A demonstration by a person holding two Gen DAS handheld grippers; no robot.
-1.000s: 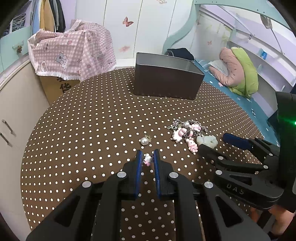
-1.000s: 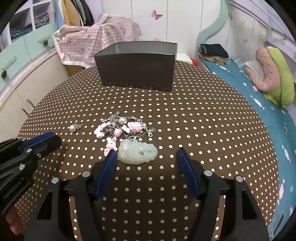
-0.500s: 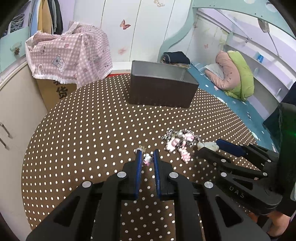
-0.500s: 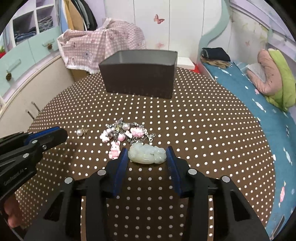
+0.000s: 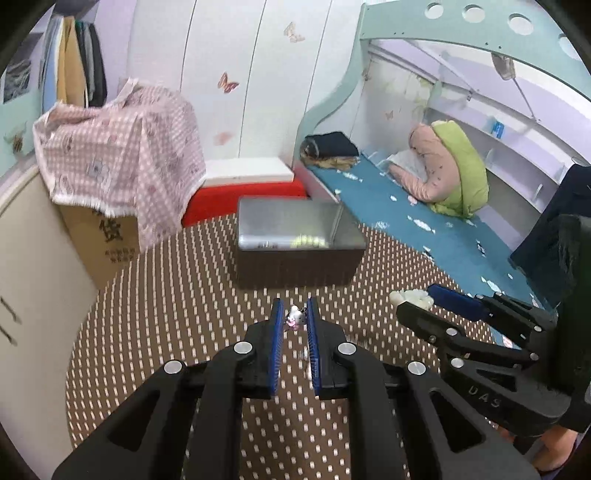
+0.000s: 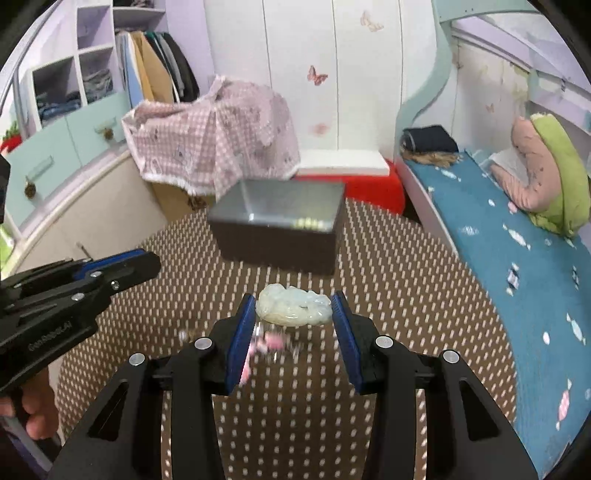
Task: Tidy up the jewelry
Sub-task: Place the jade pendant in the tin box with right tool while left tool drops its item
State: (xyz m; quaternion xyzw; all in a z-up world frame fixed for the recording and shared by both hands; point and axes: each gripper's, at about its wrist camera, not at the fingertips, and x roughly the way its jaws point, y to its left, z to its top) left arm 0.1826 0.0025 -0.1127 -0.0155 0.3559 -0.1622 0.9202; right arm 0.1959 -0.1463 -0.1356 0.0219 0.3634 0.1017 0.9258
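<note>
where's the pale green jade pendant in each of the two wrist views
Left wrist: the jade pendant peeks out at the right, at the tips of the right gripper.
Right wrist: the pendant sits at centre, clamped between the blue pads.
Shared landmark: the dark box.

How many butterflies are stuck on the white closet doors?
2 clear ones in the right wrist view: a pink butterfly lower down, a pale butterfly higher up. Fainter pink marks below may be more.

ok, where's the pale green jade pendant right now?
In the right wrist view the jade pendant sits clamped between the right gripper's blue pads, lifted off the polka-dot tablecloth, in front of the dark open box.
</note>
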